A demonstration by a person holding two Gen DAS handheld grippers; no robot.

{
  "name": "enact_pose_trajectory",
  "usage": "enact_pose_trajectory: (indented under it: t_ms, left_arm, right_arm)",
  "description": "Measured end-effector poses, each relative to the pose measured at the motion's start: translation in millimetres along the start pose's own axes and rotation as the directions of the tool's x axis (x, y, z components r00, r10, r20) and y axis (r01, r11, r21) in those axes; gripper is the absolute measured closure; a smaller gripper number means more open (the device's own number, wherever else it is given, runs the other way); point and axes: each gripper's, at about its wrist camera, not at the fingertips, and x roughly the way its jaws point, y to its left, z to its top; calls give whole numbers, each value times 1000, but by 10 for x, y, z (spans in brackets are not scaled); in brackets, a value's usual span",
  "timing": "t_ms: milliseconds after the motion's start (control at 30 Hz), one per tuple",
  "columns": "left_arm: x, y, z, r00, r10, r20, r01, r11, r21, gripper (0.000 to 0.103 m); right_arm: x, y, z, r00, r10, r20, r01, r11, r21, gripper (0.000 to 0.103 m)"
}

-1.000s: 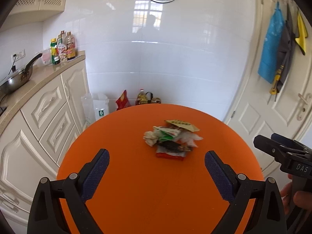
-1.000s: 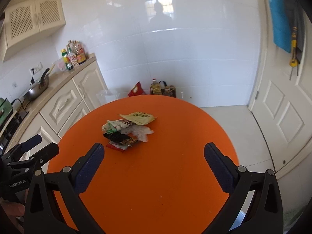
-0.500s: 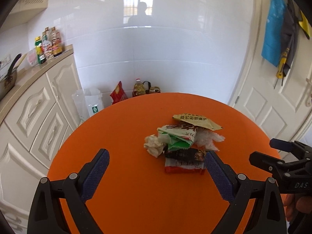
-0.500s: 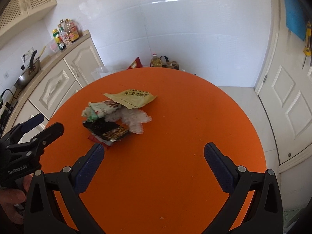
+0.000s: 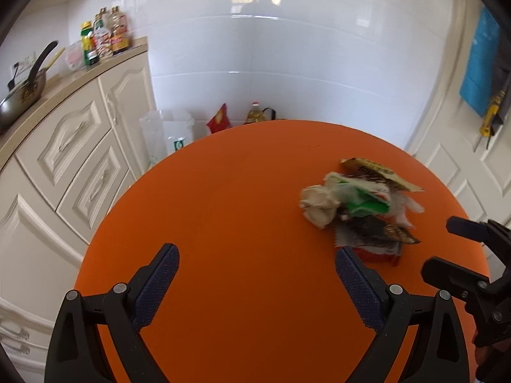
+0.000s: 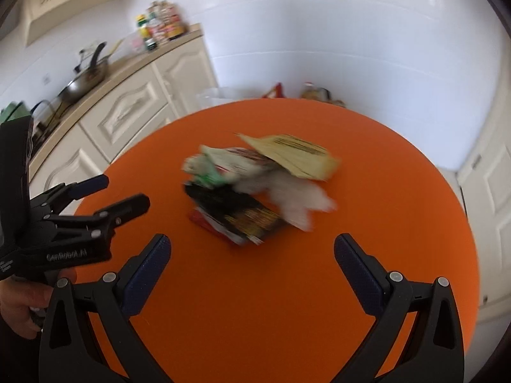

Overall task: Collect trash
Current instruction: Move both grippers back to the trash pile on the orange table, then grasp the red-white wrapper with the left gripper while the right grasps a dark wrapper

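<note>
A pile of trash [image 5: 357,204] lies on the round orange table [image 5: 239,217]: a crumpled tissue, a green and white wrapper, a yellow packet, a black wrapper and a red one. The pile also shows in the right wrist view [image 6: 255,185], blurred. My left gripper [image 5: 255,277] is open and empty, left of the pile and near it. My right gripper [image 6: 252,265] is open and empty, just in front of the pile. Each gripper shows in the other's view: the right gripper [image 5: 444,249] and the left gripper [image 6: 124,194].
White kitchen cabinets [image 5: 73,146] with a pan [image 5: 22,92] and bottles [image 5: 102,38] stand to the left. A clear bag [image 5: 166,134], a red packet and an oil bottle sit on the floor by the tiled wall. A white door [image 5: 472,166] is at the right.
Both grippers have moved closer to the pile. The left view has swung left, so the pile now sits to its right. The right view now faces the pile head on.
</note>
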Motion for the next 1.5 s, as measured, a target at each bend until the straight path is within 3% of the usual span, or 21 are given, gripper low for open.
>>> enact_pose_trajectory:
  t_ms: [133,233,367,500,733,867,1033,1200,1233,1267,1300,1367,1400,1500]
  left_arm:
    - [34,71,-4,1000,4,-10,-4,1000,-26,7]
    - [61,28,3,1000,-10,-9,10,1000,-29,7]
    - [33,7,-122,1000,-27,-13,27,999,-33,7]
    - [19,-49,-219,999,-41,-18,41,999,-21,7]
    - [68,-236,-229,996,-82,-29,83,996,35,7]
    - [129,-438,-235,991,-120,-56,124,989,81,7]
    - [165,-714,-262,987,-144,-74,153,980,129,7]
    - [320,-976,-246,990,-108,-93,121,980,158,7]
    - [360,-1024,-251,990,-98,-101,113,981,159,11]
    - [427,-1041,-246,989,-95,-109,111,981,159,23]
    - [434,-1073,-258,993,-72,-98,88,982,167,25]
    - [412,-1070,-260,993,-92,-80,105,978,181,55]
    - [397,-1060,-267,991,-105,-81,118,976,185,65]
    - [368,-976,-314,985,-145,-93,161,967,196,81]
  right_arm:
    - [268,142,141,999,14,-29,-16,998,-54,12]
    - [507,151,185,996,-2,-86,-3,998,-70,29]
    - [643,95,216,996,-9,-93,2,997,-79,49]
    - [560,41,187,994,-14,-107,5,997,-83,81]
    - [165,-218,-167,997,-2,-71,4,1000,25,96]
    - [-64,-502,-351,998,26,-50,-19,990,139,96]
    - [-272,-725,-542,999,3,-40,5,981,192,96]
    - [-405,-865,-650,1000,-8,-19,12,974,226,96]
    - [-427,-892,-667,1000,-10,-15,13,973,230,96]
    - [-450,-918,-681,1000,-8,-10,10,972,236,96]
    - [-457,-922,-689,1000,-6,-7,7,971,240,96]
    - [-502,-936,-703,1000,-3,2,2,969,246,96]
    - [-514,-920,-699,1000,-2,7,0,969,246,96]
    - [-571,-934,-725,1000,5,21,-10,967,253,96]
